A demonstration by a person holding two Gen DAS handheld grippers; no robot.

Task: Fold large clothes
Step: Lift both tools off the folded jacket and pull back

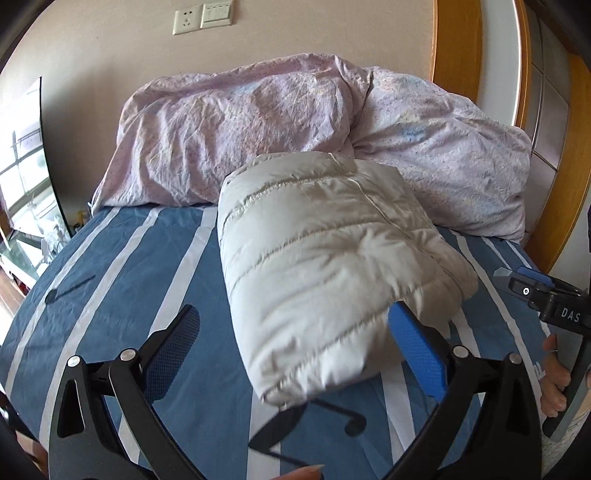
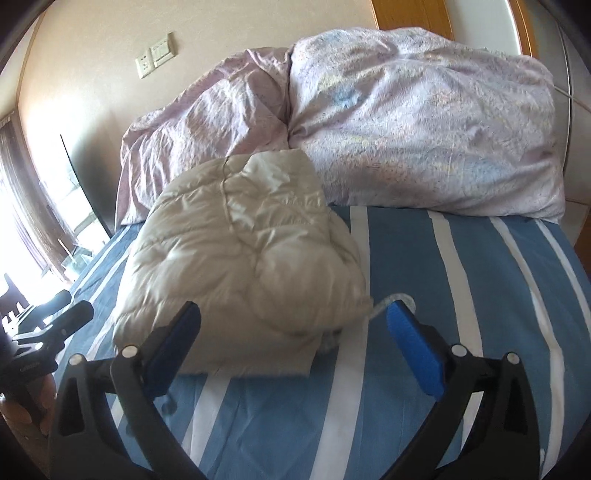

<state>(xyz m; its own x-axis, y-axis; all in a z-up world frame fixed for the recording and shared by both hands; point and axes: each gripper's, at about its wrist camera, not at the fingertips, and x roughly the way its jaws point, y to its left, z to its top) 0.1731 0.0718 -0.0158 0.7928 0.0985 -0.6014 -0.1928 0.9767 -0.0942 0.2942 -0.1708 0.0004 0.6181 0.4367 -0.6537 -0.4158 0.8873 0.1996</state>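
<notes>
Seen from the left wrist, the left gripper [image 1: 293, 354] hangs over the bed with its blue-padded fingers [image 1: 417, 354] spread wide and gripping nothing; the near end of the cream puffer jacket [image 1: 328, 273] lies between and just beyond them. That jacket is folded into a thick quilted bundle resting on the blue sheet with white stripes [image 1: 122, 280], its far end touching the crumpled pink floral duvet [image 1: 240, 129] heaped against the beige wall. A white socket and switch plate [image 1: 203, 16] sit high on that wall, and a wooden headboard [image 1: 458, 48] rises at the right. At the right edge the right gripper [image 1: 532, 288] shows as a black frame with blue tips, held by a hand [image 1: 554, 384]; whether it is spread cannot be told from this side. From the right wrist, the right gripper [image 2: 293, 354] likewise has its fingers [image 2: 415, 354] wide apart and empty, with the jacket [image 2: 240, 258] lying just ahead and to the left on the striped sheet [image 2: 461, 295], backed against the duvet [image 2: 406, 122]. The left gripper [image 2: 62, 321] appears at the left edge, beside the jacket.
</notes>
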